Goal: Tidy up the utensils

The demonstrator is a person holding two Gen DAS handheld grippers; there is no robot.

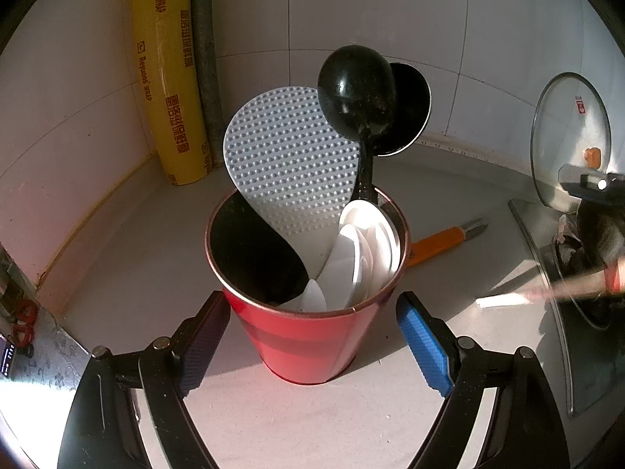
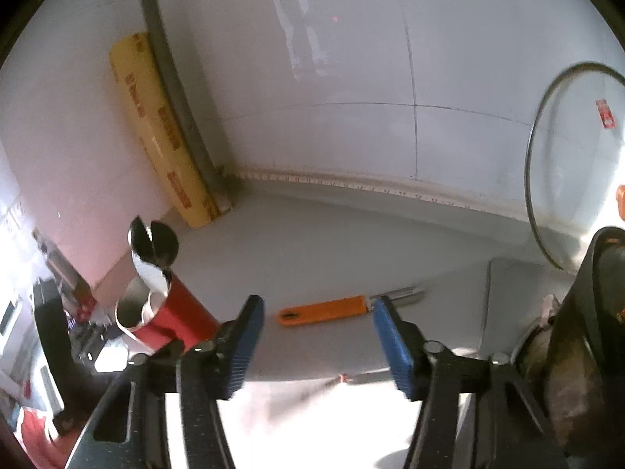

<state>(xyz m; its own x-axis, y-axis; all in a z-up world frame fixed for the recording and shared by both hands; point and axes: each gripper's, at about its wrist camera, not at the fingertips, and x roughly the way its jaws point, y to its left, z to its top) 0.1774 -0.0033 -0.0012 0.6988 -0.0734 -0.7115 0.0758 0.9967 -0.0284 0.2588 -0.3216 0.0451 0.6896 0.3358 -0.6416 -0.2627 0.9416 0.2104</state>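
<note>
A red cup (image 1: pixel 312 344) stands on the white counter, and my left gripper (image 1: pixel 312 297) is shut on it, one pad against each side just under the rim. In the cup are a grey dimpled rice paddle (image 1: pixel 289 148), a black ladle (image 1: pixel 355 90) and white spoons (image 1: pixel 371 250). An orange-handled peeler (image 1: pixel 437 242) lies on the counter behind the cup. In the right wrist view, my right gripper (image 2: pixel 318 301) is open and empty, just short of the peeler (image 2: pixel 324 310). The cup (image 2: pixel 175 312) is to its left.
A yellow cling-wrap roll (image 1: pixel 168 78) leans in the tiled corner. A glass lid (image 1: pixel 566 136) stands against the wall at the right, above a steel stove top (image 1: pixel 566 351). A blurred wooden stick with a red band (image 1: pixel 566 289) crosses the stove edge. A dark pot (image 2: pixel 586 312) is at right.
</note>
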